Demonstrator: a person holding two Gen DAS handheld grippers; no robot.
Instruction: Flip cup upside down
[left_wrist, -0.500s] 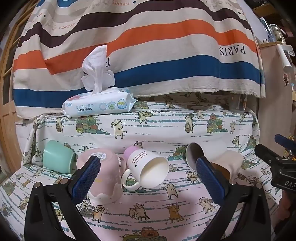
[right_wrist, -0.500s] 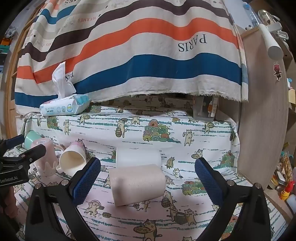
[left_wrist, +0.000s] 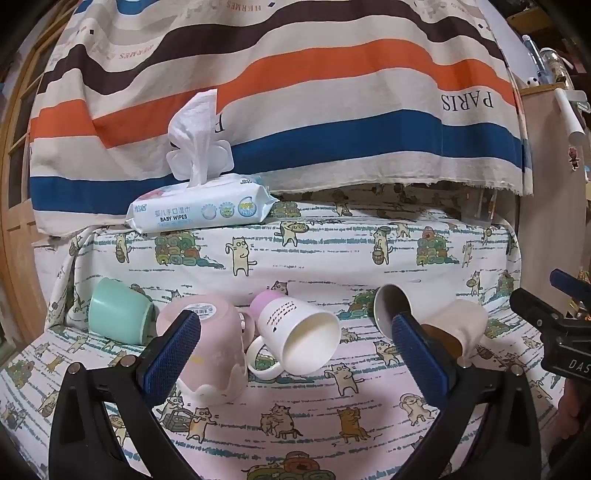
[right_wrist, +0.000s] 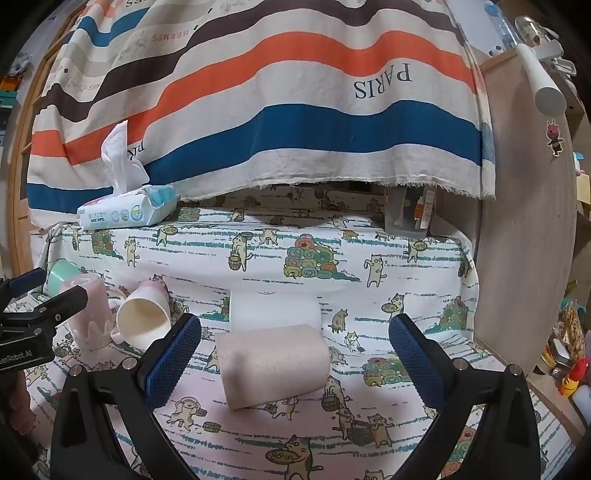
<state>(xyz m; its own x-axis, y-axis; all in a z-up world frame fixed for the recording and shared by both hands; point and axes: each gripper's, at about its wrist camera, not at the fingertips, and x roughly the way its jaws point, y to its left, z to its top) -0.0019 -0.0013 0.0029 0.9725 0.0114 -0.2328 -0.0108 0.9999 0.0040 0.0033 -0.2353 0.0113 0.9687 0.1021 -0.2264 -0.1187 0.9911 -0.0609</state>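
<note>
Left wrist view shows the left gripper (left_wrist: 295, 347) with its two blue, knurled pads spread wide and holding nothing, poised low over the cat-print cloth (left_wrist: 332, 258), probably so it can close on whichever cup comes next. Between the pads lies the white mug (left_wrist: 299, 338), glossy and ceramic-looking, tipped on its side with its mouth toward the camera and its loop handle resting on the cloth near the left. Just to its left stands the pink cup (left_wrist: 207, 347), already mouth-down on a scalloped rim, with a barcode sticker on its base, so that one looks finished. Farther left the mint cup (left_wrist: 118, 315) lies on its side. In the right wrist view the right gripper (right_wrist: 293, 358) is likewise spread and empty, framing the speckled beige cup (right_wrist: 273, 369), a matte, handleless cylinder lying on its side near the camera; its placement between the pads suggests it is the one about to be taken and turned over. Behind it lies a plain white cup (right_wrist: 273, 308), also on its side. A soft pack of baby wipes (left_wrist: 199, 212) sits on the raised far ledge, one sheet pulled up.
</note>
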